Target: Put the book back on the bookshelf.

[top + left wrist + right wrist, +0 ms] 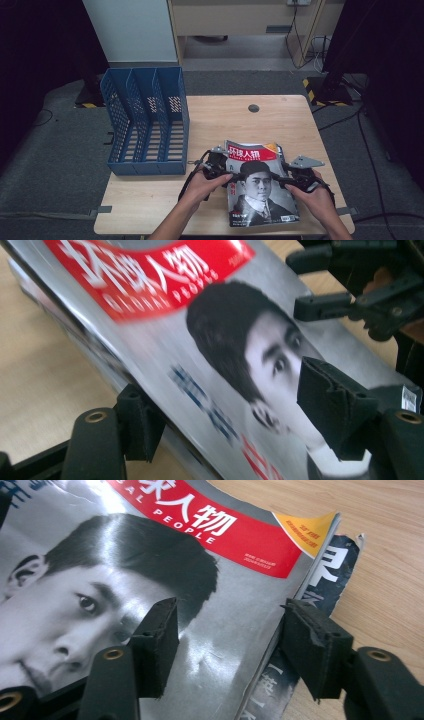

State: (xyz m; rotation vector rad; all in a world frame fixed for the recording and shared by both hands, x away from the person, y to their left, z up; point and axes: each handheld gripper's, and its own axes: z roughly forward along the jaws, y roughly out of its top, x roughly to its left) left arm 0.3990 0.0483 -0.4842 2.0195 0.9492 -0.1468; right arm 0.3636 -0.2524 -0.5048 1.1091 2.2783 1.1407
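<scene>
Straddling the left edge of the top magazine (220, 365), left gripper (225, 420) stood with jaws parted, one under the edge and one over the cover, pads not visibly pressing. Right gripper (225, 650) likewise parted, one jaw above the cover, the other past the right edge beside a second magazine (330, 575) lying underneath; nothing clamped yet. Seen from the high view, top magazine (260, 185) lay on the near right part of the worktop (150, 200), between both hands, left gripper (220, 167) and right gripper (295, 175) at its two sides. Judged thin, light, floppy, with a glossy, slippery cover likely to slide off the copy beneath. Best taken at both side edges, pinching the full thickness, lifted level to avoid sagging. Blue file rack (147, 120) stood just beside, toward the far left.
</scene>
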